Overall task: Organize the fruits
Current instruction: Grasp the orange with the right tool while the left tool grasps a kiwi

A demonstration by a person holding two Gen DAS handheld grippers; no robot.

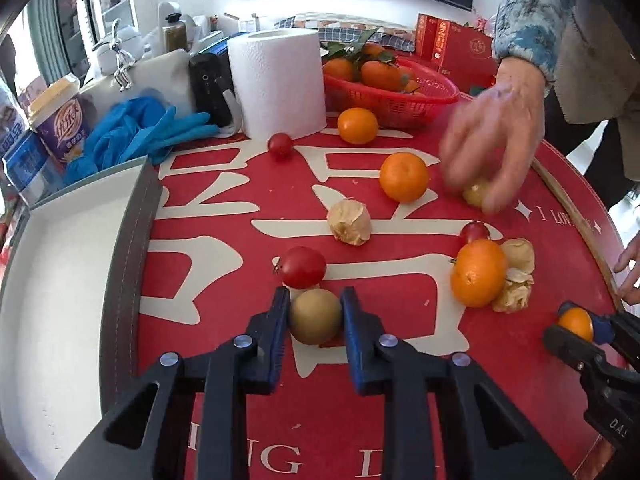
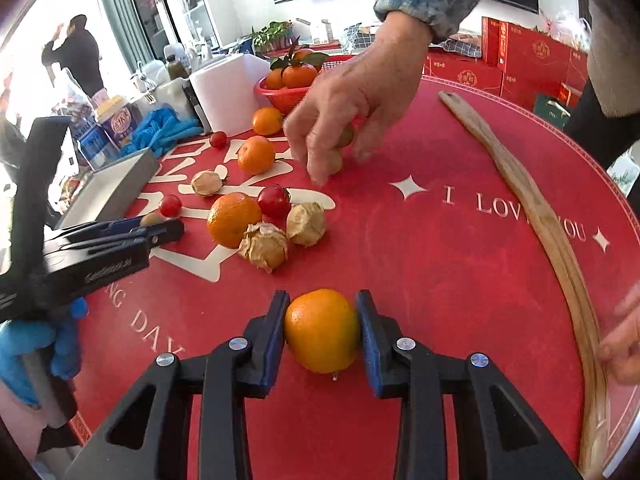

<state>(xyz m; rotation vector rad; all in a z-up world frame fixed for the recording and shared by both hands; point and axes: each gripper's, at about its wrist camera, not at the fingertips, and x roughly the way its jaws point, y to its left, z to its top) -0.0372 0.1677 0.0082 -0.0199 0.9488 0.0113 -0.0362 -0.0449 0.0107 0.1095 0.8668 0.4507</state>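
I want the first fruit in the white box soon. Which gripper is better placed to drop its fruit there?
Left, probably. The left gripper grips a small brown fruit right beside the white box; the right gripper, gripping an orange, sits further away.

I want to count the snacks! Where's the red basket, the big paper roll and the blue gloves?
red basket (image 1: pixel 436 98): left wrist view, on its mesh wall.
paper roll (image 1: pixel 280 84): left wrist view, on its white side.
blue gloves (image 1: pixel 132 132): left wrist view, on the middle of the pile.

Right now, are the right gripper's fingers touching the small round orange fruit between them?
Touching: the right wrist view shows both blue fingers pressed against the small round orange fruit, no gap either side.
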